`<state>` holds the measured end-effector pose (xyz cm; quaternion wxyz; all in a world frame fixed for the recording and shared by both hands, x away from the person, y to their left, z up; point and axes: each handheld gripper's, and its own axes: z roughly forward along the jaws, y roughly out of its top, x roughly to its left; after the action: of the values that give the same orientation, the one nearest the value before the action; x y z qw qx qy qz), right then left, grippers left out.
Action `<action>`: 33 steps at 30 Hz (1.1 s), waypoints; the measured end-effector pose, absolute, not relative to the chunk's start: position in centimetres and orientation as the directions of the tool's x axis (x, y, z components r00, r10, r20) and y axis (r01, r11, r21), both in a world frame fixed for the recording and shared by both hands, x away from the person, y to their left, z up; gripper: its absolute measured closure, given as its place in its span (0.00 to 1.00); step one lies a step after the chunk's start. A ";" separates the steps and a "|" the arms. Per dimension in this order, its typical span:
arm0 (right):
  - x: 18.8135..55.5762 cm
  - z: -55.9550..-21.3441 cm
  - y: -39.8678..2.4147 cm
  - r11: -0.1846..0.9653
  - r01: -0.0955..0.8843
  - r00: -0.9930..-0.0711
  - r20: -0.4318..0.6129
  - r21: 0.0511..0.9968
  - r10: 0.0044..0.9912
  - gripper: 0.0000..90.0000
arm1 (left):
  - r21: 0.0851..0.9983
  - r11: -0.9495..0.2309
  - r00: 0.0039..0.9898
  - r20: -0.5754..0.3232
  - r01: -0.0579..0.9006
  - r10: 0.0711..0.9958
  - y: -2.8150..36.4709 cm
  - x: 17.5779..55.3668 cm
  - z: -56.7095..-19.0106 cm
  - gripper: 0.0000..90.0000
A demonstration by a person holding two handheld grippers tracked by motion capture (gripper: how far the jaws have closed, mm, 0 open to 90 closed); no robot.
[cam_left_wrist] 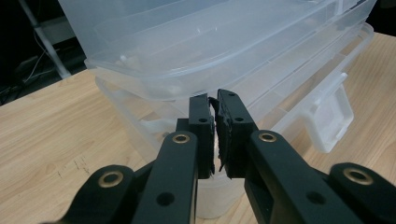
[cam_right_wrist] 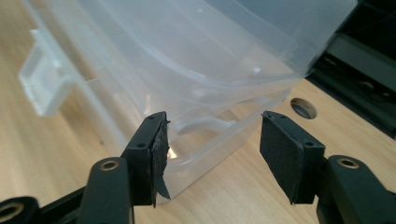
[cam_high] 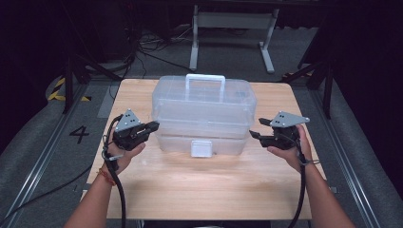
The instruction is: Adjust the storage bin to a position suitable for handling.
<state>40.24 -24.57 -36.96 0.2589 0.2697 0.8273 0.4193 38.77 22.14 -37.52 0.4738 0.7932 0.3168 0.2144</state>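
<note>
My left gripper (cam_high: pixel 153 126) pinched shut, empty; right gripper (cam_high: pixel 255 135) half open, empty — clear box (cam_high: pixel 203 114) lengthwise between them, latch (cam_high: pixel 201 147) toward me; right gripper view adds table hole (cam_right_wrist: pixel 303 108).

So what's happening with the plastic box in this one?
A person sits at a wooden table with a gripper in each hand, either side of a clear plastic storage box whose front latch hangs down. The left gripper is shut, with nothing between its jaws, at the box's left end. The right gripper is open at the right end, holding nothing.
</note>
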 end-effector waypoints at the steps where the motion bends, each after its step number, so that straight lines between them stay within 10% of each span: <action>1: 40.6 -37.1 -24.6 0.481 0.217 -0.707 -0.203 0.849 0.677 0.49 | 0.887 -0.353 0.708 0.042 0.299 0.705 22.2 38.8 -37.5 0.94; 33: 42.2 -35.1 -24.8 0.338 0.122 -0.627 -0.192 0.933 0.755 0.51 | 0.869 -0.392 0.720 0.062 0.301 0.691 22.0 38.5 -39.9 0.89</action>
<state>42.16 -24.82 -35.10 0.3190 0.2913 0.7533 0.4959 38.53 21.98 -39.94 0.4576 0.8066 0.3077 0.2130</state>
